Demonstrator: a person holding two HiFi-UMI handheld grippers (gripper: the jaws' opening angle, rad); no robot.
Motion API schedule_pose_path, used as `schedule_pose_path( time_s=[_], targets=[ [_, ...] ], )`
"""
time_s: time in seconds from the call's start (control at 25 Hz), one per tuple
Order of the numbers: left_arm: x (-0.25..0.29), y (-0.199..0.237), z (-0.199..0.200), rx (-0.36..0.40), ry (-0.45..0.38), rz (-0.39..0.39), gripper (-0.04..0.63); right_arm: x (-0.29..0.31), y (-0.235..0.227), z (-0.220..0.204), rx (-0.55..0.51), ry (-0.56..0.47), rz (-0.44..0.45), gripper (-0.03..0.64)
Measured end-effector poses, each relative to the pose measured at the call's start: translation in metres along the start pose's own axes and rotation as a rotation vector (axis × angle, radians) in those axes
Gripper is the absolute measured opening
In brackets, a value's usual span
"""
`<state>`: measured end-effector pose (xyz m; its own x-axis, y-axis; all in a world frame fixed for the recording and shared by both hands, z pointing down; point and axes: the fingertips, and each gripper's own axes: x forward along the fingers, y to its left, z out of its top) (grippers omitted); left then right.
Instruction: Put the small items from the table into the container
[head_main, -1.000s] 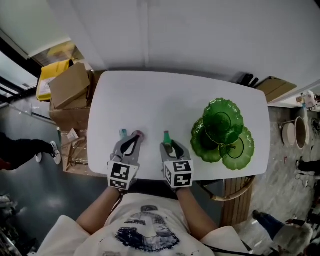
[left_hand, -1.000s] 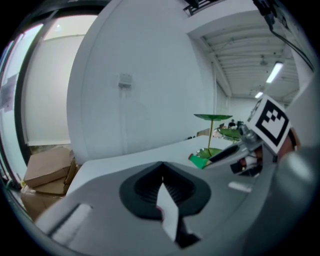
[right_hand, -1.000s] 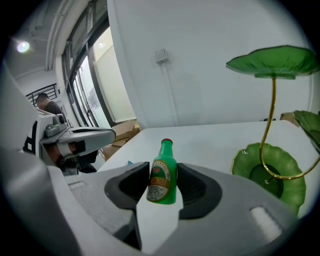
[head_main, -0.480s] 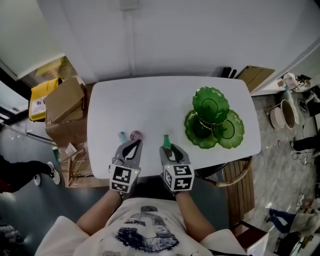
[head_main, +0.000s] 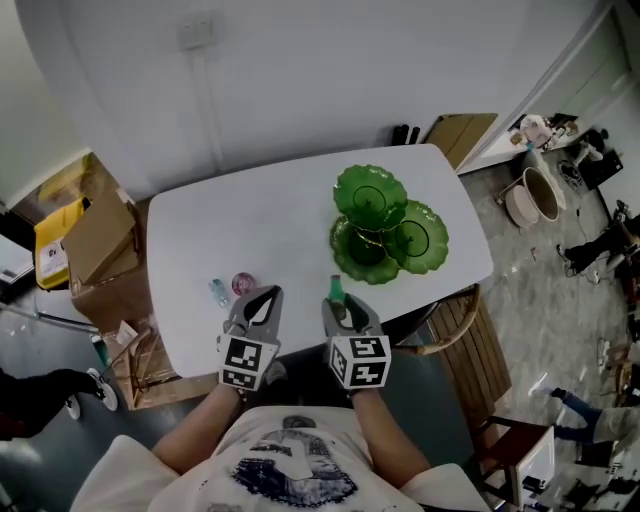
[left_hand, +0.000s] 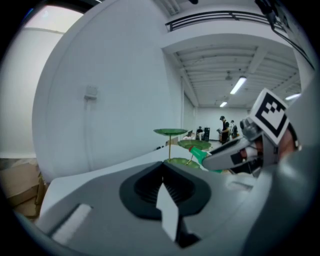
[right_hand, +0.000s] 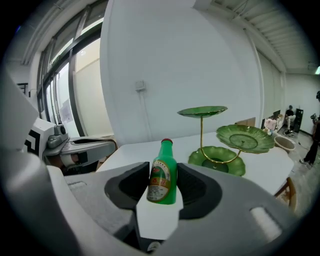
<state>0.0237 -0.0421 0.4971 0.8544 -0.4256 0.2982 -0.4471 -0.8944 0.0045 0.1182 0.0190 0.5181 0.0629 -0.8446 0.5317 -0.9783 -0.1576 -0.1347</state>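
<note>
While my right gripper (head_main: 343, 310) clamps the bottle (right_hand: 163, 172) left of the stand (head_main: 347, 190), my left gripper (head_main: 265, 296) has its jaws pressed together, empty. Farther left of the stand, a pink item (head_main: 242, 283) and a teal item (head_main: 218, 291) lie on the table (head_main: 250, 220).

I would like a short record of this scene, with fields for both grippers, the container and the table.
left gripper: shut, empty
right gripper: shut on small green bottle with a red cap
container: green three-tier stand of leaf-shaped plates, plates look empty
on white table: small pink round item; small pale blue bottle
</note>
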Motion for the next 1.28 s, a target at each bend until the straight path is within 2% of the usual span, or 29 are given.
schedule_pose_path(
  time_s=[0.24, 0.52, 0.88, 1.28],
  targets=[
    [0.025, -0.031, 0.015, 0.032, -0.011, -0.055, -0.009, -0.019, -0.041, 0.006, 0.026, -0.031, -0.058, 0.170],
    [0.062, -0.063, 0.029, 0.049, -0.003, -0.062, -0.009, -0.026, -0.093, 0.011, 0.043, -0.040, -0.063, 0.170],
    [0.116, -0.101, 0.048, 0.048, 0.006, -0.007, -0.009, -0.020, -0.164, 0.026, 0.033, -0.039, -0.008, 0.170],
    [0.168, -0.127, 0.056, 0.011, 0.003, 0.079, -0.009, -0.006, -0.226, 0.035, -0.022, -0.012, 0.061, 0.170]
  ],
)
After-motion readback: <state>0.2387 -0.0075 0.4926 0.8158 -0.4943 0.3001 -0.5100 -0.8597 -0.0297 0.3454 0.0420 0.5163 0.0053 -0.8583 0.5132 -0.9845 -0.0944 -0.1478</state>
